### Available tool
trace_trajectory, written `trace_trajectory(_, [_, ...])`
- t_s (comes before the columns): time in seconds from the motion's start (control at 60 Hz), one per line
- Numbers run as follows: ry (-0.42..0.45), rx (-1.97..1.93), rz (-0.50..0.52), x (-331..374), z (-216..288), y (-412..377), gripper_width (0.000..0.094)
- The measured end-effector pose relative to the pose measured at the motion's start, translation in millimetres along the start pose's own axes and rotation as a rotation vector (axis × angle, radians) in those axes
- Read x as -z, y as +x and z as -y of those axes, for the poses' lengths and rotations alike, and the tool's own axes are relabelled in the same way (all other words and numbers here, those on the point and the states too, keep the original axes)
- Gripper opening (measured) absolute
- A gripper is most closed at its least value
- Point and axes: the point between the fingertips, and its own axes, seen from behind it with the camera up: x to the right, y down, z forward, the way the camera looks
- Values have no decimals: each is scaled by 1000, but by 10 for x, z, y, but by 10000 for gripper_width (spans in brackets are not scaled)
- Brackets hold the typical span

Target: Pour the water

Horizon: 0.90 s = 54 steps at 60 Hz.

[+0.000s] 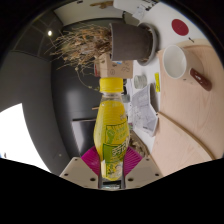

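Observation:
My gripper (112, 160) is shut on a yellow bottle (111, 125) with a yellow-green label; both pink pads press its lower body. The bottle stands up between the fingers, its cap (112, 86) just under a grey pot (132, 42) holding dry straw-like grass (85, 45). The pot lies beyond the bottle's top. No water stream shows.
A light wooden table (185, 125) spreads to the right with a white cup (175, 64), a red round thing (180, 26) and papers (143, 108) near the bottle. A dark cabinet (55, 105) stands to the left.

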Motion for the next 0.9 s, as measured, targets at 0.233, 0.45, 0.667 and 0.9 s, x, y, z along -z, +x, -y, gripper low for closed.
trace_trajectory(0.233, [41, -372, 47, -40, 530, 354, 261])
trace_trajectory(0.45, [18, -354, 26, -58, 624, 424, 258])
trace_trajectory(0.667, [-20, 55, -27, -38, 653, 75, 258])
trace_trajectory(0.9, [118, 839, -37, 247, 1284, -936, 260])
